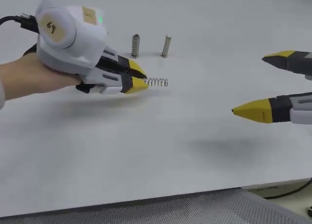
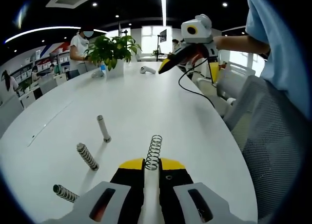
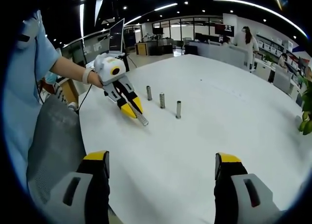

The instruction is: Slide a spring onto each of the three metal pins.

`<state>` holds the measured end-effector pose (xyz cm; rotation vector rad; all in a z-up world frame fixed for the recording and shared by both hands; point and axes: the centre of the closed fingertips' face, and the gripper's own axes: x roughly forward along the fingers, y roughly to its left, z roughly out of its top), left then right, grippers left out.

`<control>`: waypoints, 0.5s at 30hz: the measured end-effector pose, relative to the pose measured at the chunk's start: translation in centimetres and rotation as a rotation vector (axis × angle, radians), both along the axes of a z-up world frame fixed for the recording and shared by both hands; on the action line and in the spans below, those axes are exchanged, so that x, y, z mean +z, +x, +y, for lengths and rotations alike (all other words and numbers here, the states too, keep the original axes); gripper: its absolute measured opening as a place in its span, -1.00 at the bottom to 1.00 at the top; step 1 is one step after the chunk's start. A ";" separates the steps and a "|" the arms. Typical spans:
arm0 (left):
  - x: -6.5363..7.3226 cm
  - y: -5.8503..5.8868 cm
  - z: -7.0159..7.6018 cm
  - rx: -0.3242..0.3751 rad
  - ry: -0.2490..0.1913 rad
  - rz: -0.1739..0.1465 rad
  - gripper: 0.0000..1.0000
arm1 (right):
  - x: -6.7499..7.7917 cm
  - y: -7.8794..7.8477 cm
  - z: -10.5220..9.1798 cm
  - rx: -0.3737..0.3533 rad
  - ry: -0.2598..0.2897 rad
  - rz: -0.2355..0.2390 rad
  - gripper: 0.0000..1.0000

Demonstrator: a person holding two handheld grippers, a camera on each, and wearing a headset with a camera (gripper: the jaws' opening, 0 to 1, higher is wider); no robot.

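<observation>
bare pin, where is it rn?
Head view: the bare pin stands upright just right of a spring-covered pin, a little beyond the spring clamped in the left gripper.

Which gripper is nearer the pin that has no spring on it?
Left. The left gripper, shut on a spring, lies just short of the bare pin; the right gripper hangs open, far off to its side.
</observation>
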<state>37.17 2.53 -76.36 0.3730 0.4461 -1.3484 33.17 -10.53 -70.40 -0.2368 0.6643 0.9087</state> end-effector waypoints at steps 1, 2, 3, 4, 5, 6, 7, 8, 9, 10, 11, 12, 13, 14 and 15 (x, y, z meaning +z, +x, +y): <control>0.1 -0.1 0.1 0.002 -0.001 0.001 -0.96 | 0.1 0.0 0.1 0.005 -0.003 -0.002 0.76; 0.2 -0.2 0.2 0.004 -0.001 0.001 -0.96 | 0.1 0.0 0.2 0.009 -0.005 -0.003 0.76; 0.5 -0.4 0.3 0.004 -0.002 -0.002 -0.96 | 0.0 0.1 0.2 0.017 -0.003 -0.002 0.76; 0.5 -0.4 0.3 0.003 -0.003 -0.003 -0.96 | 0.0 0.1 0.3 0.020 -0.003 -0.001 0.75; 0.8 -0.6 0.5 0.003 -0.005 -0.005 -0.96 | 0.0 0.2 0.4 0.030 -0.008 -0.002 0.75; 0.9 -0.7 0.6 0.003 -0.005 -0.007 -0.96 | -0.1 0.2 0.5 0.038 -0.013 -0.003 0.75; 1.1 -0.9 0.8 0.003 -0.005 -0.010 -0.96 | 0.0 0.2 0.7 0.043 -0.012 0.000 0.74; 1.3 -1.0 0.9 0.002 -0.007 -0.012 -0.96 | 0.0 0.2 0.8 0.046 -0.010 -0.002 0.74; 1.6 -1.2 1.0 0.003 -0.013 -0.013 -0.96 | 0.1 0.4 0.9 0.054 -0.006 -0.005 0.74; 1.7 -1.3 1.2 0.003 -0.014 -0.015 -0.96 | 0.2 0.5 1.1 0.059 -0.006 -0.007 0.73; 1.9 -1.3 1.3 0.006 -0.014 -0.021 -0.96 | 0.2 0.6 1.2 0.066 -0.007 -0.010 0.72; 2.1 -1.4 1.4 0.010 -0.018 -0.020 -0.96 | 0.3 0.6 1.4 0.072 -0.006 -0.013 0.72; 2.3 -1.5 1.5 0.016 -0.027 -0.016 -0.96 | 0.4 0.6 1.5 0.077 -0.006 -0.015 0.70; 2.5 -1.5 1.6 0.018 -0.029 -0.020 -0.96 | 0.4 0.6 1.7 0.083 -0.008 -0.016 0.69; 2.6 -1.7 1.6 0.016 -0.030 -0.022 -0.96 | 0.4 0.6 1.8 0.091 -0.008 -0.017 0.68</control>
